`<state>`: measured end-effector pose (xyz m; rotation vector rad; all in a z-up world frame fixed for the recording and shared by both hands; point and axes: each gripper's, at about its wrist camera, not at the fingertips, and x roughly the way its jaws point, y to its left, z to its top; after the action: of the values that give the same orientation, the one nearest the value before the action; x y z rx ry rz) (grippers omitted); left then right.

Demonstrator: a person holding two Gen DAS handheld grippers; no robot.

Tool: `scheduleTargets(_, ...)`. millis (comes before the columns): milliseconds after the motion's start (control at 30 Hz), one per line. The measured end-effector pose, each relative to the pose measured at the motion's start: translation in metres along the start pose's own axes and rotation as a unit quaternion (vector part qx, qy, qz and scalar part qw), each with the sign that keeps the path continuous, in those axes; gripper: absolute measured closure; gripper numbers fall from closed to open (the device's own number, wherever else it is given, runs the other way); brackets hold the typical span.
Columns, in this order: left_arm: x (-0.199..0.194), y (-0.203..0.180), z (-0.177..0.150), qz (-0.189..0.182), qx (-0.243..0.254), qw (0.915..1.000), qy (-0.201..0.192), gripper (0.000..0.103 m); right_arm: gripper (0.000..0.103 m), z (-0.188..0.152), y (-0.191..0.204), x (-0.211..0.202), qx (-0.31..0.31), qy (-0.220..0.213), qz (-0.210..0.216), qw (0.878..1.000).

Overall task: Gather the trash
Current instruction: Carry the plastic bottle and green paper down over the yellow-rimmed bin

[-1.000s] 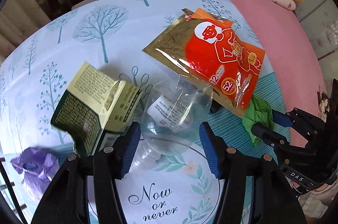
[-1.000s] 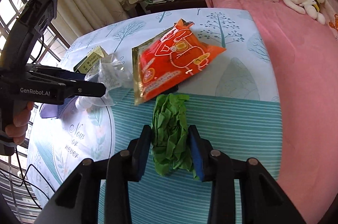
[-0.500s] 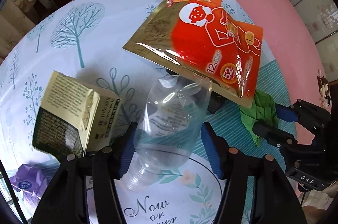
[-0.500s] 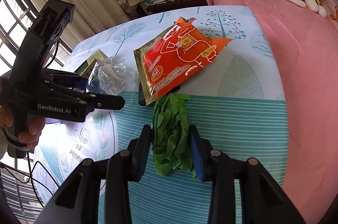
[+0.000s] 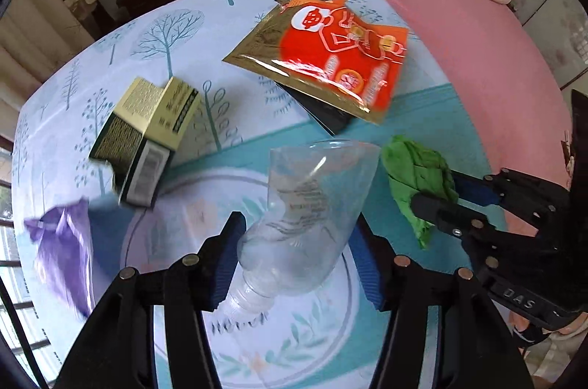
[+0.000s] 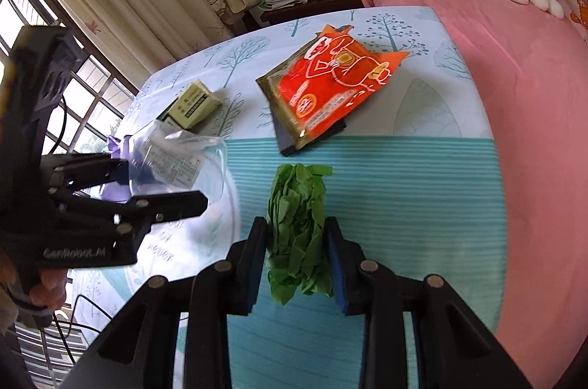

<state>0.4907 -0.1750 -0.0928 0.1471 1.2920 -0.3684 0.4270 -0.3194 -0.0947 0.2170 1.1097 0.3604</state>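
The left gripper is clenching a crushed clear bottle, lifting it off the tablecloth near the yellow box. The right gripper, its jaws having just been closing, is squeezing the green paper wad on the striped near side. Both should be rising straight and keeping firm, since crumpled trash is slipping easily.

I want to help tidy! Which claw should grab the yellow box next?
Left. The yellow box lies nearer the left claw than the right claw. But left holds the clear bottle, and right has just been closing on the green paper, so it must unload first.
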Motion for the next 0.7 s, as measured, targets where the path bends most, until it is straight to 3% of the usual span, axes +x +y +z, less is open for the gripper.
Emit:
scheduleTargets(300, -0.075, -0.006, -0.086, -0.017, -0.013, 0.9987, -0.046, 0.048, 0.072, -0.051, 0.063, -0.055, -0.006, -0.036, -0.006, 0.999)
scheduleTargets(700, -0.181, 0.010, -0.250, -0.040, 0.013, 0.9933, -0.108, 0.048, 0.072, -0.184, 0.180, -0.138, 0.048, -0.102, -0.033, 0.993)
